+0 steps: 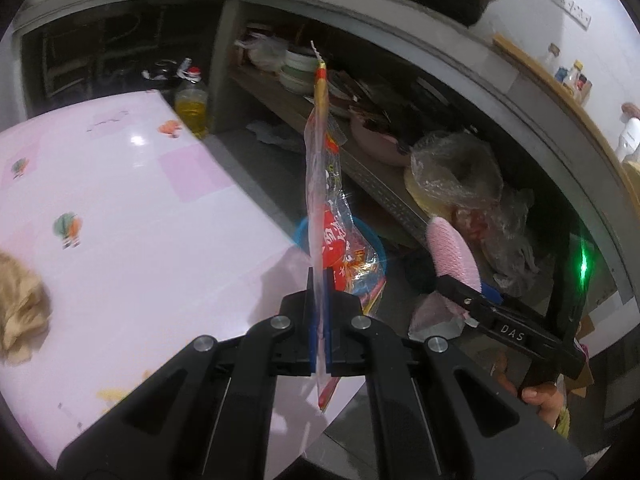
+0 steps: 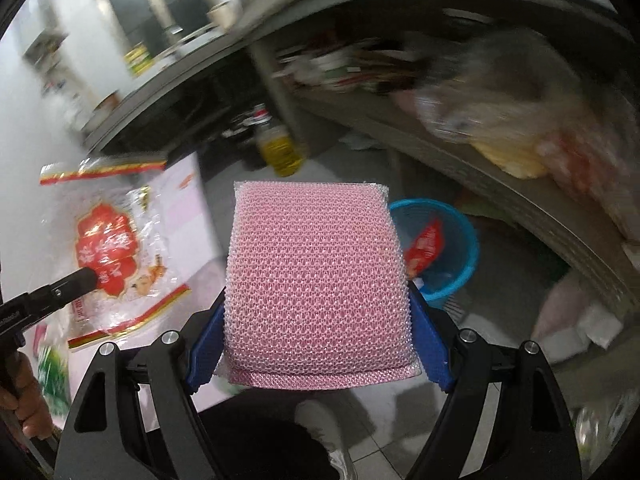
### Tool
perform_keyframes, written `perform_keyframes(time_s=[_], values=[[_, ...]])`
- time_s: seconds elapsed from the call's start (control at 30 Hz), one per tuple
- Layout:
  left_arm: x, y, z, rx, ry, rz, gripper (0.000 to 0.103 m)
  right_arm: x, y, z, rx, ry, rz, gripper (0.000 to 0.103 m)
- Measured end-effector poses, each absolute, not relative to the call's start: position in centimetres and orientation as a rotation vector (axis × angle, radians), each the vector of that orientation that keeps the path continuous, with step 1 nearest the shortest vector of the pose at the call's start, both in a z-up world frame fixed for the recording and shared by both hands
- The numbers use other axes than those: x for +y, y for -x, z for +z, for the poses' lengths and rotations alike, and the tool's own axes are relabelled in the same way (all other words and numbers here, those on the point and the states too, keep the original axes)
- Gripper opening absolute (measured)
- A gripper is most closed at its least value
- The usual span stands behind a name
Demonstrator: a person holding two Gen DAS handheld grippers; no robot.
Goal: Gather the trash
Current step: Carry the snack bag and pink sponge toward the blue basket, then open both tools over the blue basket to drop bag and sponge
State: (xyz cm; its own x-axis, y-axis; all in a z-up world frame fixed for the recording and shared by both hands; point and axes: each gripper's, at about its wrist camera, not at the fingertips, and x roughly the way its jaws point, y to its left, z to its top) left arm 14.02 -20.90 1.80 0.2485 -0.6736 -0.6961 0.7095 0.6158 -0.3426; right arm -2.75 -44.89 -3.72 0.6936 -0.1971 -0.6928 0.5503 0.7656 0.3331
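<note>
My left gripper (image 1: 319, 280) is shut on a clear plastic wrapper with red and gold print (image 1: 323, 184), held edge-on over the table's right edge; the wrapper also shows flat in the right wrist view (image 2: 116, 248). My right gripper (image 2: 316, 300) is shut on a pink mesh sponge (image 2: 314, 276), which also shows in the left wrist view (image 1: 452, 256). A blue bin (image 2: 452, 256) stands on the floor beyond the sponge, with a red wrapper (image 2: 426, 246) inside. The bin shows behind the held wrapper in the left wrist view (image 1: 372, 240).
A pink table (image 1: 132, 208) lies at left with a crumpled tan tissue (image 1: 20, 312). An oil bottle (image 1: 192, 104) stands on the floor beyond. A concrete counter with cluttered shelves (image 1: 360, 168) holds bowls and plastic bags (image 1: 460, 172).
</note>
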Motion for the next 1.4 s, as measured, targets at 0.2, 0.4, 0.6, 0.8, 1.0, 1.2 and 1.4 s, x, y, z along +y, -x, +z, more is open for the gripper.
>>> perform_keyframes(time_s=[0.2, 0.4, 0.6, 0.8, 1.0, 1.2, 1.4], values=[[-27.0, -15.5, 0.4, 0.981, -0.143, -0.993, 0.001, -51.9, 7.2, -7.9, 0.666, -0.805, -0.577, 0.079], [-34.5, -17.4, -3.0, 1.085, -0.279, -1.033, 0.001, -56.3, 9.7, -13.6, 0.651, -1.054, -0.627, 0.079], [-42.4, -19.0, -7.7, 1.168, -0.449, -1.015, 0.001, -59.2, 7.1, -19.8, 0.638, -1.273, -0.517, 0.079], [-49.0, -20.9, -11.0, 1.167, -0.561, -0.987, 0.003, -63.1, 1.5, -24.8, 0.586, -1.419, -0.465, 0.08], [-53.1, -23.4, -13.2, 1.14, -0.536, -0.959, 0.049, -66.3, -4.2, -29.7, 0.658, -1.377, -0.563, 0.087], [-52.8, -23.9, -12.1, 1.119, -0.487, -0.969, 0.055, -66.5, -4.6, -31.7, 0.672, -1.348, -0.601, 0.087], [-50.6, -23.1, -9.2, 1.04, -0.468, -0.985, 0.062, -65.5, -2.2, -30.7, 0.647, -1.321, -0.634, 0.087]])
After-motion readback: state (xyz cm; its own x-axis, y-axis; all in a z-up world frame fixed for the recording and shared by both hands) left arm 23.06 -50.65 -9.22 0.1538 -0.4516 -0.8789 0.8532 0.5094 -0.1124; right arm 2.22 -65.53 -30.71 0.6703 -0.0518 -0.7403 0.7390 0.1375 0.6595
